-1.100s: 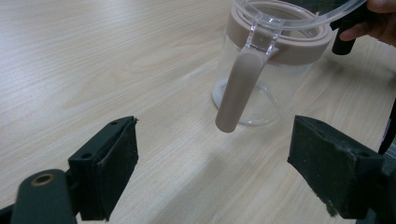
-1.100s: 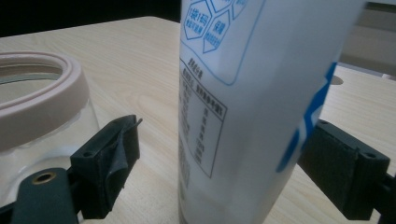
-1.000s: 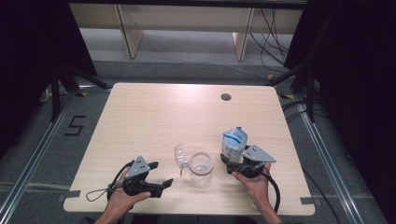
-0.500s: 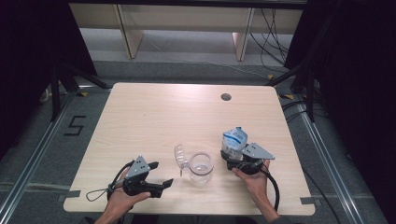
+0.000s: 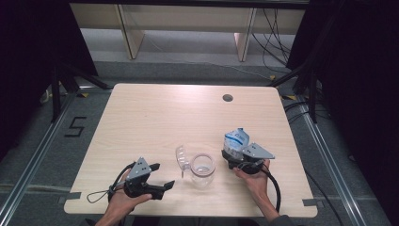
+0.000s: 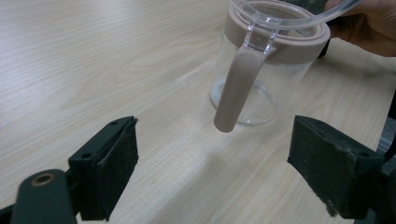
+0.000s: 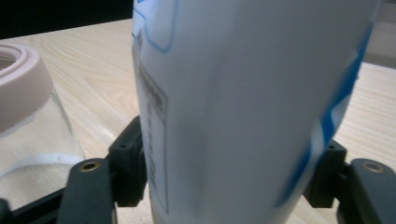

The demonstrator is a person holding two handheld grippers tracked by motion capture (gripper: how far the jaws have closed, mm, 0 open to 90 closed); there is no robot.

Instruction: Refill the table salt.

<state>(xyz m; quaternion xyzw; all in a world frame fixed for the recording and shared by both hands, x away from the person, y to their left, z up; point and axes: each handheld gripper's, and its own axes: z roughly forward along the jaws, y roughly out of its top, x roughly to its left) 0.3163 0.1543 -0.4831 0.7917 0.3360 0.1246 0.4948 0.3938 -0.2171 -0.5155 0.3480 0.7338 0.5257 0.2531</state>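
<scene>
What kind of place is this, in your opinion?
Probably a lab recording station, not a home: a bare wooden table stands on metal floor rails, with black curtains at both sides and loose cables behind.

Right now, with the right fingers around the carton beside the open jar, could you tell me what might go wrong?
1. The soft carton may buckle or slip as the right gripper has just been closing on it.
2. Swinging it over could knock the nearby jar, which the open left gripper isn't steadying.
</scene>
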